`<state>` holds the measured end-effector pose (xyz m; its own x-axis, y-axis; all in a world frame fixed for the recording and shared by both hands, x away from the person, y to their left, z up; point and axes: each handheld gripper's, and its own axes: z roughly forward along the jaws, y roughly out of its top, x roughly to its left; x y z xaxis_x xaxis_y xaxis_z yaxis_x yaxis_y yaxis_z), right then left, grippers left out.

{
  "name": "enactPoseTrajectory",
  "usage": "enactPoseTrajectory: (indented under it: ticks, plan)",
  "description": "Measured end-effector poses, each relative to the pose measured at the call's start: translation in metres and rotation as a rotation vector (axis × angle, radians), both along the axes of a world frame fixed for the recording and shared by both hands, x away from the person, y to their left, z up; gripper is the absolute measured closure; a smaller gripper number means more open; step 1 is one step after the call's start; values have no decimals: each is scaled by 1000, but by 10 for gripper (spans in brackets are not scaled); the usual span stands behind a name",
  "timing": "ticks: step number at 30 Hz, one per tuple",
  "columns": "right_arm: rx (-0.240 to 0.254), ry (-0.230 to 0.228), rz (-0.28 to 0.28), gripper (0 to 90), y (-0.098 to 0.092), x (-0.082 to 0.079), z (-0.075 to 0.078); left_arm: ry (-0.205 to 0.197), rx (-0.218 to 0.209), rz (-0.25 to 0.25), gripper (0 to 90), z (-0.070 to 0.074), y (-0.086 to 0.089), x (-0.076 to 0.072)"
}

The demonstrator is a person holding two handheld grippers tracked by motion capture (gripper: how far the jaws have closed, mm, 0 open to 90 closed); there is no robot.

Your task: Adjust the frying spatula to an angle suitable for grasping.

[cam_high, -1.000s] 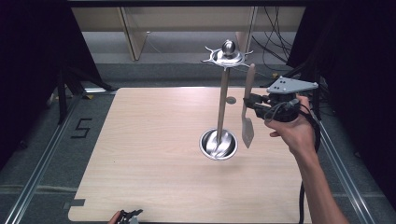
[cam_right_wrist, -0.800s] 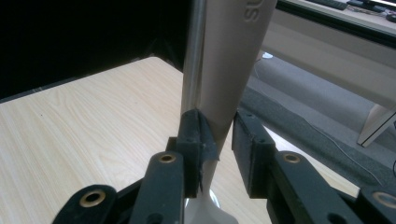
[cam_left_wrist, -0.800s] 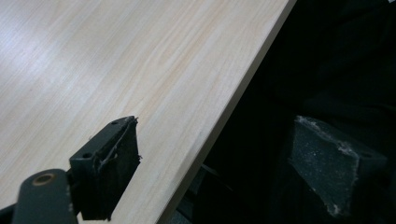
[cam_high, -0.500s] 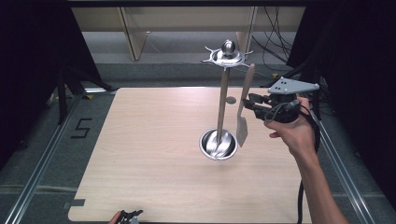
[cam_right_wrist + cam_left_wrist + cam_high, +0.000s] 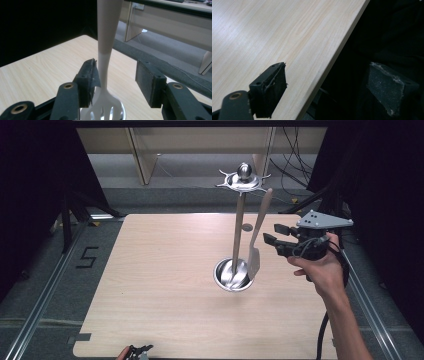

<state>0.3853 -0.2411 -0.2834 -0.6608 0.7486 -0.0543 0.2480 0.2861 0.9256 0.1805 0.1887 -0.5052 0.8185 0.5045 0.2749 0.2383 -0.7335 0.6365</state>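
A metal utensil stand (image 5: 238,232) rises from a round bowl base (image 5: 232,275) at the table's middle right, with hooks around its top (image 5: 243,180). A pale slotted spatula (image 5: 256,240) hangs tilted, its handle end up by a hook and its blade over the base. My right gripper (image 5: 272,234) is just to its right, and its jaws have just been opening. In the right gripper view the spatula (image 5: 106,50) stands between the open jaws of my right gripper (image 5: 117,75), close to the left pad (image 5: 88,77) with a gap to the other. My left gripper (image 5: 137,352) rests at the table's near edge.
The wooden table (image 5: 165,270) spreads wide to the left of the stand. In the left gripper view my left gripper (image 5: 332,85) straddles the table's edge (image 5: 329,67), with darkness beyond it. Shelving and cables stand behind the table, and metal rails run along both sides.
The right jaws were shut on the spatula's handle and now stand apart. The spatula's blade has swung left toward the stand's pole. The left gripper has not moved.
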Motion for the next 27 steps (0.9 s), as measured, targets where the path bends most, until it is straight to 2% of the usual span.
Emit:
enactPoseTrajectory:
  ticks: [1,5,8,13,16,18,23,24,27]
  plan:
    - [5,21,3,504,-1,-2,-2,1,0,-1,150,0,0,0]
    - [18,9,-2,475,-7,-5,-9,-5,3,4,150,1,0,0]
    - [35,18,-23,454,-10,-10,-16,-10,6,5,150,1,1,0]
    - [32,20,-32,442,-14,-16,-26,-9,5,4,150,1,0,0]
    - [34,12,-28,437,-15,-18,-30,-9,5,4,150,1,0,0]
    - [48,21,-36,432,-14,-21,-37,-7,4,5,150,1,0,0]
    - [46,30,-32,428,-14,-24,-45,-2,1,-2,150,0,0,0]
    - [64,19,-47,427,-14,-25,-52,-11,6,3,150,1,0,-1]
    - [38,30,-32,424,-15,-24,-56,-12,2,2,150,1,0,-1]
